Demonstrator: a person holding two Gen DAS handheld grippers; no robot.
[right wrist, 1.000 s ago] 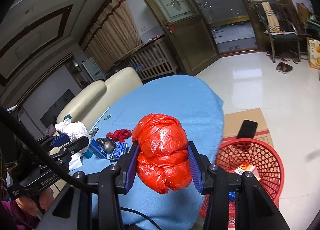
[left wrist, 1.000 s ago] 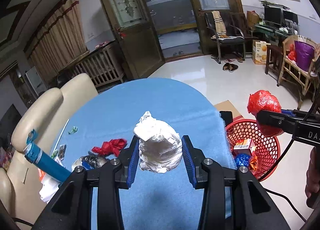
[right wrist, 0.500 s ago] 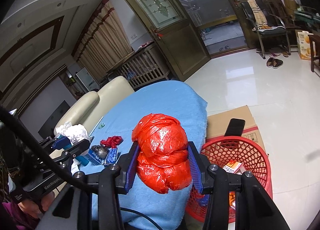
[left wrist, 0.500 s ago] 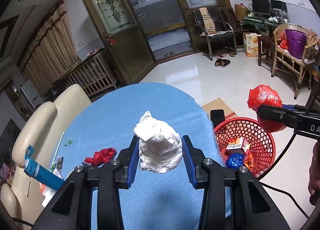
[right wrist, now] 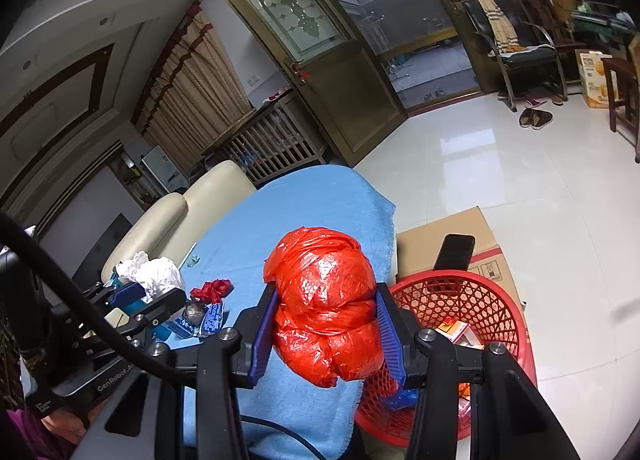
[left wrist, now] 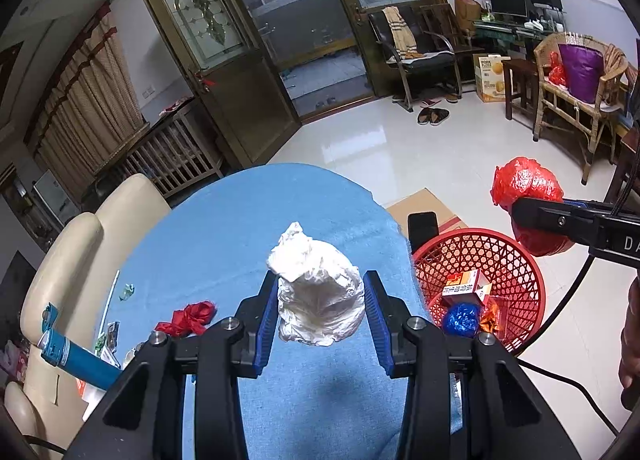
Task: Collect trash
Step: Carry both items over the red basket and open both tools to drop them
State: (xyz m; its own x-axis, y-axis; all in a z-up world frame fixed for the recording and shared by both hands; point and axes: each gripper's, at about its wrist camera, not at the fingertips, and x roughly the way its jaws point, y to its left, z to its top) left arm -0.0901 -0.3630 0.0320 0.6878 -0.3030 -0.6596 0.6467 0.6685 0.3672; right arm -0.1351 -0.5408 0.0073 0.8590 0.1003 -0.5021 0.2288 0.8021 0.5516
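Observation:
My left gripper [left wrist: 320, 318] is shut on a crumpled white paper ball [left wrist: 318, 300] and holds it above the blue-clothed table [left wrist: 248, 227]. My right gripper [right wrist: 326, 324] is shut on a red plastic bag wad [right wrist: 326, 312], held above the table's right edge beside the red mesh basket [right wrist: 492, 304]. In the left wrist view the red wad [left wrist: 524, 195] hangs over the basket's far right rim [left wrist: 520, 260]. The basket holds a small box, a blue wad and orange wrappers.
On the table's left lie a red scrap [left wrist: 190, 316], a blue tube [left wrist: 76, 356] and small wrappers [right wrist: 210, 318]. A cardboard box with a black phone [left wrist: 422, 223] stands behind the basket. A cream sofa [left wrist: 80, 252] is left of the table.
Both grippers have risen and shifted right towards the basket, still holding their wads. The basket and the floor show more fully in both views.

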